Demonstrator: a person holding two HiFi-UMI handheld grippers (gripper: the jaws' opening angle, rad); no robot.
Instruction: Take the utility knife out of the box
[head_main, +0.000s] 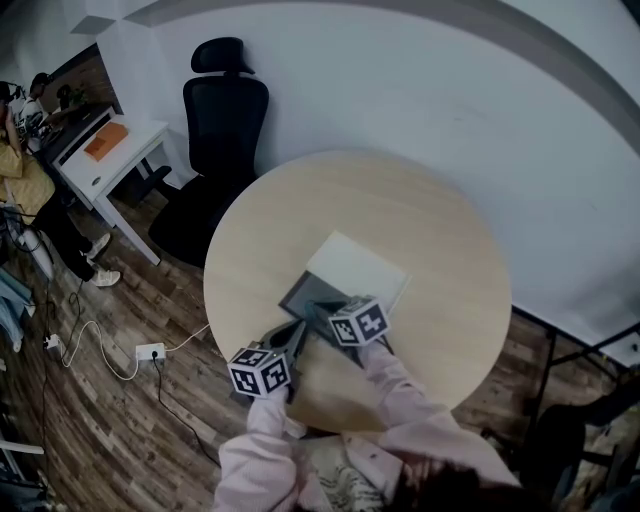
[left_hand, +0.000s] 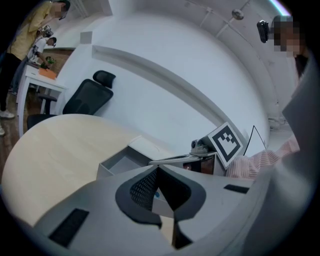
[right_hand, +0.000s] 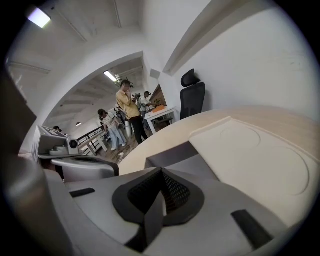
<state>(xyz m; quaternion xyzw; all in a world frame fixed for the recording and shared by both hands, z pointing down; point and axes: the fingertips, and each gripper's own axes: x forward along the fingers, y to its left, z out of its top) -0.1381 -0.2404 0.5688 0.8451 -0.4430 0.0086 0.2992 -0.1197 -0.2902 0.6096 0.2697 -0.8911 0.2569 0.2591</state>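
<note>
An open grey box (head_main: 303, 295) lies on the round wooden table (head_main: 420, 220), and its white lid (head_main: 357, 266) rests right behind it. No utility knife shows in any view. My left gripper (head_main: 297, 338) hovers at the box's near left corner, its jaws meeting at the tips with nothing held. My right gripper (head_main: 318, 312) is shut and empty, low over the box's near edge. The left gripper view shows the box's grey inside (left_hand: 120, 162) ahead of the left gripper (left_hand: 157, 168). In the right gripper view, the box (right_hand: 172, 154) and lid (right_hand: 250, 150) lie beyond the right gripper (right_hand: 161, 171).
A black office chair (head_main: 222, 120) stands behind the table by the white wall. A white desk (head_main: 112, 152) with an orange item is at the far left, with people near it. A power strip (head_main: 150, 352) and cable lie on the wooden floor.
</note>
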